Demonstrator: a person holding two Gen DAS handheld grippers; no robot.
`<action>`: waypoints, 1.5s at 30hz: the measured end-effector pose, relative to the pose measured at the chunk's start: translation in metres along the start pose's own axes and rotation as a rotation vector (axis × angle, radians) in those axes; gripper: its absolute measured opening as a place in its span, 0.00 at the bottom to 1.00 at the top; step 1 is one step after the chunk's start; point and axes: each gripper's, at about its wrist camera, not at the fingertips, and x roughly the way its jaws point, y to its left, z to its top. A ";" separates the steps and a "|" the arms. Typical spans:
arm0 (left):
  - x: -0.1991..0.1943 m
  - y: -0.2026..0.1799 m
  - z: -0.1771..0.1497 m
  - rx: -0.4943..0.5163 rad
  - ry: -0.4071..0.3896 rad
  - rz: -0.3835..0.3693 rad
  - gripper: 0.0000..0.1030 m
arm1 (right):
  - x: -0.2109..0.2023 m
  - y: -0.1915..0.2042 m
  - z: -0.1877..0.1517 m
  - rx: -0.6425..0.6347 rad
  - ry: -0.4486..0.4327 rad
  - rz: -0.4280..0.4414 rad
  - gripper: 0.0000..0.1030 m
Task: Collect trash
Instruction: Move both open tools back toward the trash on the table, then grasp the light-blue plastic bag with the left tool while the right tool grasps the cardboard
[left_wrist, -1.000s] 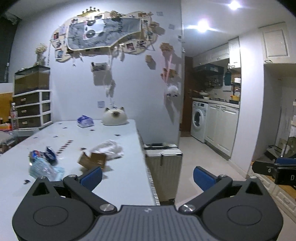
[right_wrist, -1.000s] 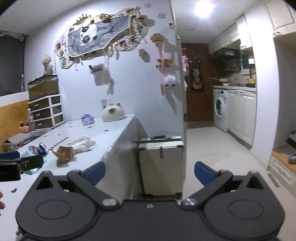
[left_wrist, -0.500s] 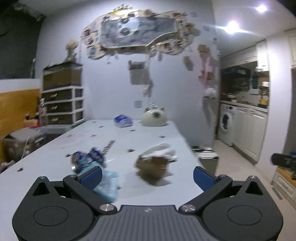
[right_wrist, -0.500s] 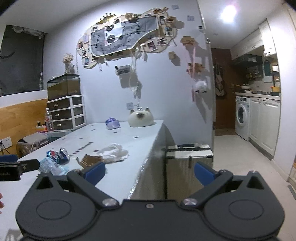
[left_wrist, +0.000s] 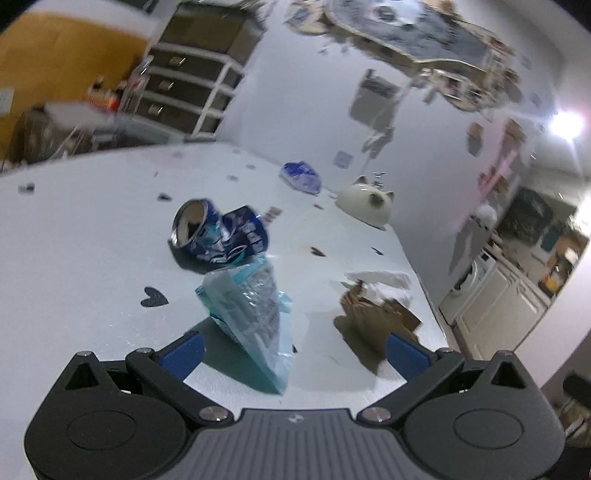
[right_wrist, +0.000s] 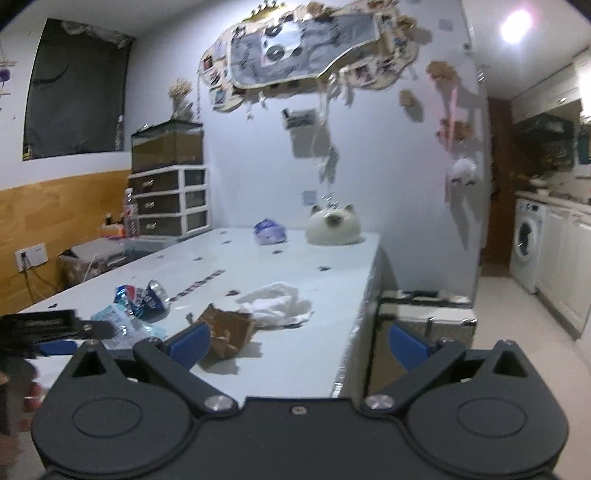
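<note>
Jaws spread wide and empty on both grippers, the left gripper (left_wrist: 293, 349) is nearer, the crumpled plastic wrapper (left_wrist: 251, 310) lying on the table (left_wrist: 81, 236) between its fingers, long axis toward 11 o'clock.

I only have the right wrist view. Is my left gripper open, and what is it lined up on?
Observer: It is open. The left gripper has its blue pads spread, and the crumpled plastic wrapper is between them.
Operator: Anything right behind the wrapper?
Observer: The crushed blue can lies on its side just beyond it, with its open end turned toward the left camera.
Operator: Where is the cardboard from there?
Observer: The torn cardboard piece sits just ahead of the pad on the picture's right.
</note>
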 end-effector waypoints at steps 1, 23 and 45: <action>0.006 0.003 0.003 -0.022 0.005 0.001 1.00 | 0.005 0.002 0.002 0.001 0.009 0.017 1.00; 0.057 0.024 0.017 -0.085 0.001 -0.010 0.99 | 0.162 0.061 0.008 -0.370 0.189 0.305 1.00; 0.062 0.013 0.014 0.026 0.043 0.010 0.57 | 0.209 0.058 0.007 -0.326 0.324 0.405 0.60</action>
